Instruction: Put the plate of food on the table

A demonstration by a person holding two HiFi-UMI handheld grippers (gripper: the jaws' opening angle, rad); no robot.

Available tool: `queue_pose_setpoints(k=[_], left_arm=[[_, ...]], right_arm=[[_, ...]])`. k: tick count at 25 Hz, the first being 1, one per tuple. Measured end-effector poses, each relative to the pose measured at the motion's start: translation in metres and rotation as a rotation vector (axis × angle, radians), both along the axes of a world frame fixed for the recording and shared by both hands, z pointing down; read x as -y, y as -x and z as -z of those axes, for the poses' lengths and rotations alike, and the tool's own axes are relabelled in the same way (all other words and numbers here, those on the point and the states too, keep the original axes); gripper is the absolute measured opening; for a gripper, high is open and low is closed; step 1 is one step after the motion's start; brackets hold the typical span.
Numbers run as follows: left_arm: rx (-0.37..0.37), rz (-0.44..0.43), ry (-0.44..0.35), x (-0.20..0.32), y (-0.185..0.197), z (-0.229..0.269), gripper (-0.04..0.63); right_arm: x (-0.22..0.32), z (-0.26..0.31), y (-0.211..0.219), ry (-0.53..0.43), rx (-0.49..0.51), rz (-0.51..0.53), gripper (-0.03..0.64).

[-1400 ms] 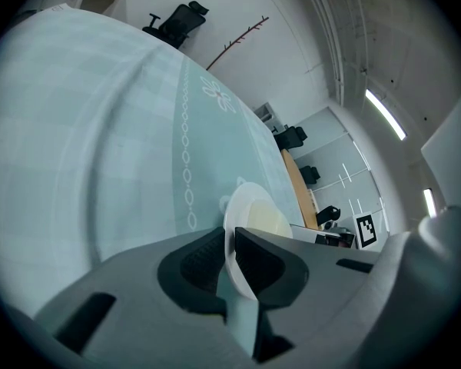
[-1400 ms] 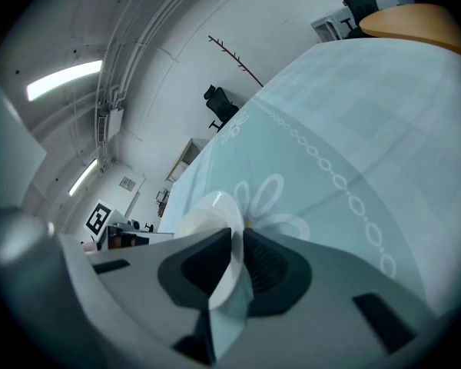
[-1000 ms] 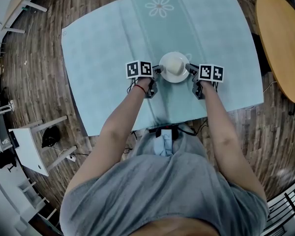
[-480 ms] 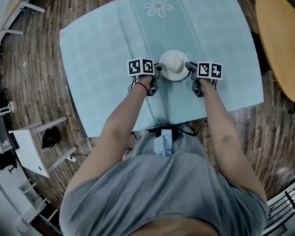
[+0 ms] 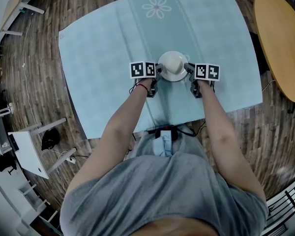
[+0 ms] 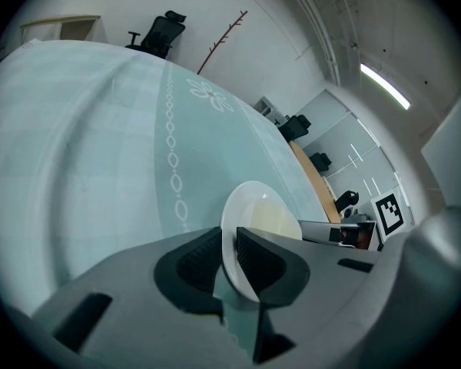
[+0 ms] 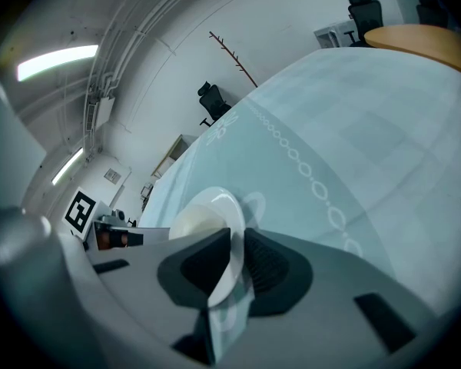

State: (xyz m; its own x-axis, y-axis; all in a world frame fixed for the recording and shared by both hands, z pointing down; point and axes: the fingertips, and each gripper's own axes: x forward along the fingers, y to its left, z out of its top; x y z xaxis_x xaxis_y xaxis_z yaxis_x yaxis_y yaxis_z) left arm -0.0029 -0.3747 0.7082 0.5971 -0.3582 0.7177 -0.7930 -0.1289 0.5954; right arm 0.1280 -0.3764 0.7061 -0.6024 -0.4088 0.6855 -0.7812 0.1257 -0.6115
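Note:
A white plate with a pale cream mound of food on it is held over the light blue tablecloth. My left gripper is shut on the plate's left rim, and my right gripper is shut on its right rim. In the left gripper view the plate stands edge-on between the dark pads of the left gripper. The right gripper view shows the plate clamped in the right gripper the same way. Whether the plate touches the cloth I cannot tell.
The cloth carries a white flower print at the far side and a chain of ring patterns. A round wooden table stands to the right. Office chairs and a bare branch stand line the far wall.
Both grippers and the plate have moved slightly farther from the body, toward the middle of the table. The hold on the rim is unchanged.

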Motion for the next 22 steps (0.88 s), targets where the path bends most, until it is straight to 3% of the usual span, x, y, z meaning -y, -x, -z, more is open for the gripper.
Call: queue_pose_setpoints(k=[17,22], left_arm=[[0.244,-0.166,-0.186,0.002,0.009,0.011,0.058],[0.254,-0.178,-0.239,0.0,0.014,0.024,0.058]], right_arm=[[-0.002,0.002,-0.008,-0.062,-0.132,0.015,0.043],[-0.004,0.014,-0.017,-0.129,-0.182,0.008,0.042]])
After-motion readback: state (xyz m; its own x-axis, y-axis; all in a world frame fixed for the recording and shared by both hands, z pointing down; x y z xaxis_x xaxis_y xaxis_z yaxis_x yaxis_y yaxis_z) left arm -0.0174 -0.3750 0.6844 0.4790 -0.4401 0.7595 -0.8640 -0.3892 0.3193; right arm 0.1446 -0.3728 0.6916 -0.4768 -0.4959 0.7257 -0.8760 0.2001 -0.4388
